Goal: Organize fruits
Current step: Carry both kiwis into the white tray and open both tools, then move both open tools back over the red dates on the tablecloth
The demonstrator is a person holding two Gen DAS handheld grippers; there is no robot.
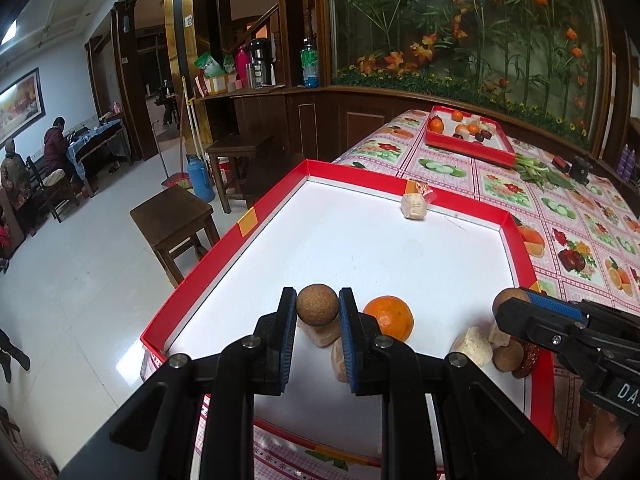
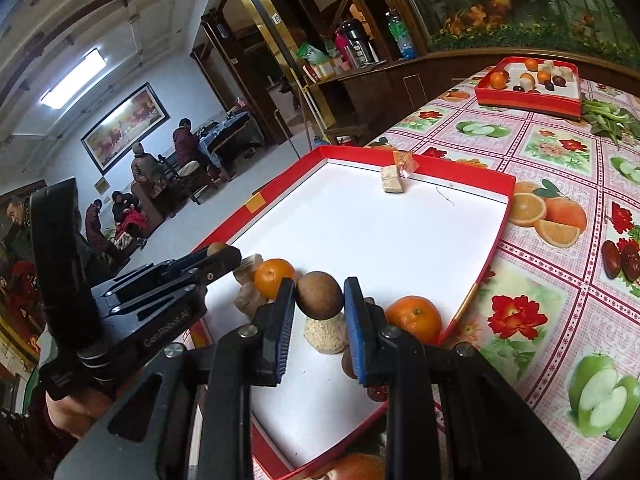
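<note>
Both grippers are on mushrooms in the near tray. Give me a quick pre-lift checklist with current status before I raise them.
1. Left gripper closed on brown mushroom cap: ok, both pads touch it.
2. Right gripper closed on its mushroom: ok, cap sits between the pads.
3. Grip firm enough to lift: cannot tell.
4. Neighbours clear of left gripper: not ok, an orange sits right beside its finger.
5. Neighbours clear of right gripper: not ok, oranges flank it.
6. Far tray has room: cannot tell.
</note>
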